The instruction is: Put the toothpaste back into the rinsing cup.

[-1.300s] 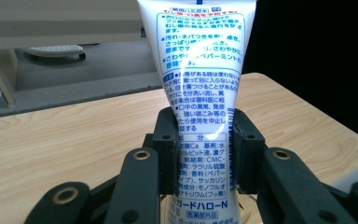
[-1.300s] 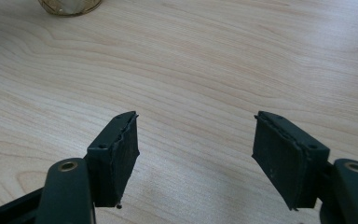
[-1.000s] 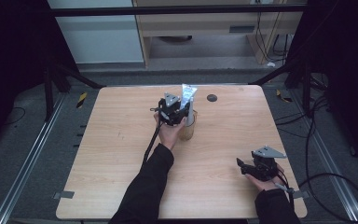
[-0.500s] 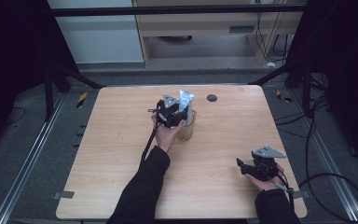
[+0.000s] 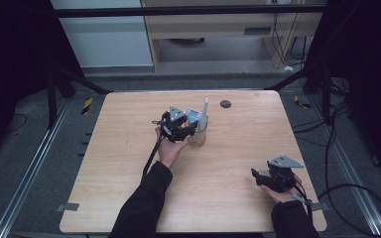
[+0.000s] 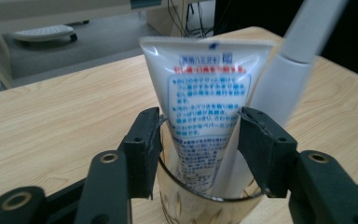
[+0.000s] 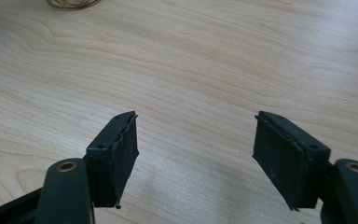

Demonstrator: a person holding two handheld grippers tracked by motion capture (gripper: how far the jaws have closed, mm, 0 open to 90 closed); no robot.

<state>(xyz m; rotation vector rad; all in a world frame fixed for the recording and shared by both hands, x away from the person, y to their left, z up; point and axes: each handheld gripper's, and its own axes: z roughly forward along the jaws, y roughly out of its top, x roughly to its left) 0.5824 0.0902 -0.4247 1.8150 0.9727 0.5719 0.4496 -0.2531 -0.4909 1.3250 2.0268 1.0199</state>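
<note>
L gripper [image 6: 199,140]: at the cup, table centre, slightly far of mid. Jaws apart, one each side of the tube, pads at or just beside its edges; can't tell if any real squeeze. Not clamped shut.
Tube [image 6: 204,105]: white toothpaste tube w/ blue + red print, standing in the cup, crimped flat end up, roughly upright. High view [image 5: 194,117] shows it poking above the rim.
Toothbrush [image 6: 282,79]: white handle, also in the cup, right of the tube in L gripper view, leaning away to the upper right. Touching or v. close to the right jaw.
Cup [image 6: 200,205]: clear, amber-tinted, gold pattern low on the wall. Rim sits just below the jaw tips.
R gripper [image 5: 273,177]: near right corner of table [image 5: 129,148], well apart from the cup. Jaws wide apart, nothing between them, bare wood under [image 7: 196,154].
Misc: small dark round thing [image 5: 225,103] on table far of the cup, not touching it.
</note>
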